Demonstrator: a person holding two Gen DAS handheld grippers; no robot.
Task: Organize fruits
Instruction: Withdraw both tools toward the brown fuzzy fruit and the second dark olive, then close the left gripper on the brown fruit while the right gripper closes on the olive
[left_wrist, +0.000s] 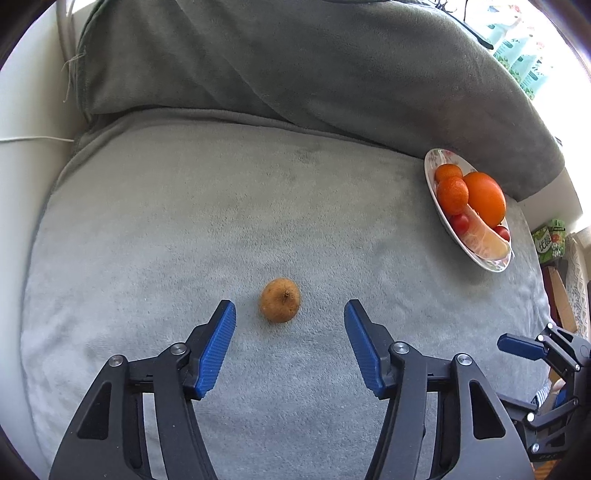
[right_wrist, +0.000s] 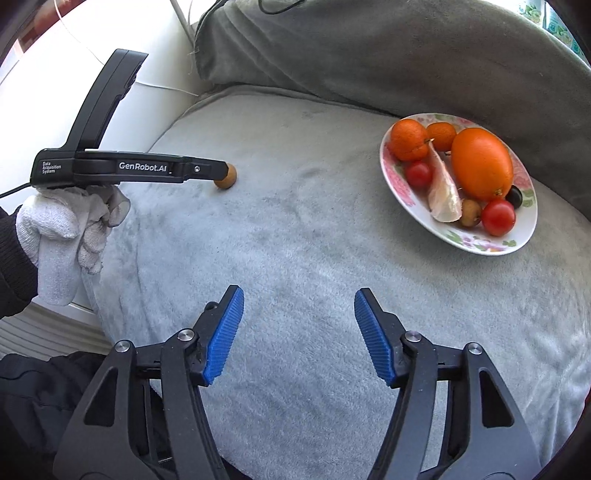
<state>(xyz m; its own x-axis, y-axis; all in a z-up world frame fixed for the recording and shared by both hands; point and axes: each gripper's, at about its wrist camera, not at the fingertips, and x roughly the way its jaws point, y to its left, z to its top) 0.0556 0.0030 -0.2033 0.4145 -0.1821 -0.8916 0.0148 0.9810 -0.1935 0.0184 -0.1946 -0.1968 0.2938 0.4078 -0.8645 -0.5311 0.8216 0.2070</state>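
Nearest, the left gripper (left_wrist: 290, 314) gapes, its ribbed blue pads flanking nothing, with a small round brown fruit (left_wrist: 280, 300) just beyond on the plush grey cushion (left_wrist: 147, 221). The right gripper (right_wrist: 299, 306) is empty and open too. Farther off sits a floral plate (right_wrist: 476, 242) of oranges; only the right view shows the gloved hand (right_wrist: 62, 236).

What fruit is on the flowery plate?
On the plate: a big orange, two mandarins, cherry tomatoes, a pomelo wedge, one brown fruit. Anything beneath them is hidden.
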